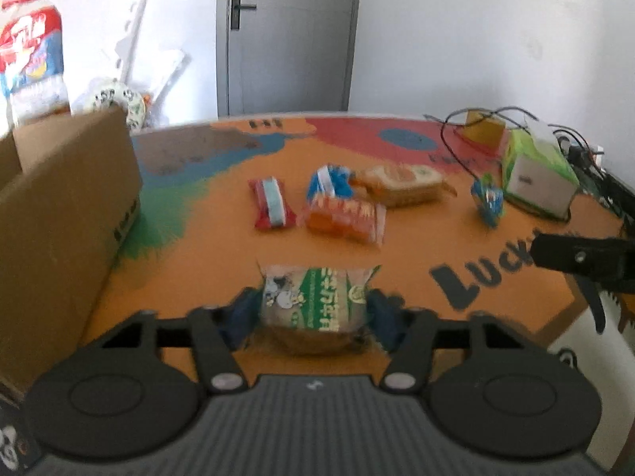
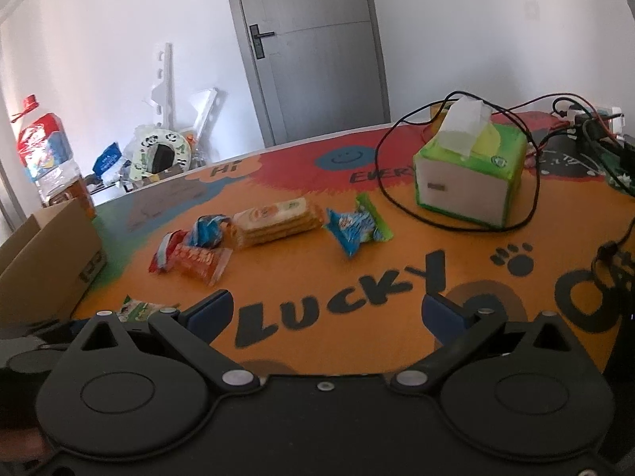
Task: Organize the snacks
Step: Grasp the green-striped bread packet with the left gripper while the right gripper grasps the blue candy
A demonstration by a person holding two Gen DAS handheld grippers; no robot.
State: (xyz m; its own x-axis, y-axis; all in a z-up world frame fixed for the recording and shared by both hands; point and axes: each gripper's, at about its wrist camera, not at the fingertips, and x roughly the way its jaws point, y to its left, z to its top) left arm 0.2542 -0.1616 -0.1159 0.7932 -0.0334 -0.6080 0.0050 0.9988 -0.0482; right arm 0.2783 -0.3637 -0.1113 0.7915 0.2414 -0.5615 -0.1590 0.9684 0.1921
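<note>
- Green-and-white snack packet (image 1: 315, 303) sits between my left claw's (image 1: 315, 311) blue pads (image 1: 381, 315), which press both its sides.
- My right claw (image 2: 325, 311) gapes wide, empty; remaining snacks lie ahead.

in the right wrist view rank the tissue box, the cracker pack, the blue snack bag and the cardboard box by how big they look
1. Cardboard box, though cut off by the frame edge.
2. Tissue box.
3. Cracker pack.
4. Blue snack bag, close to the cracker pack in apparent size.
</note>
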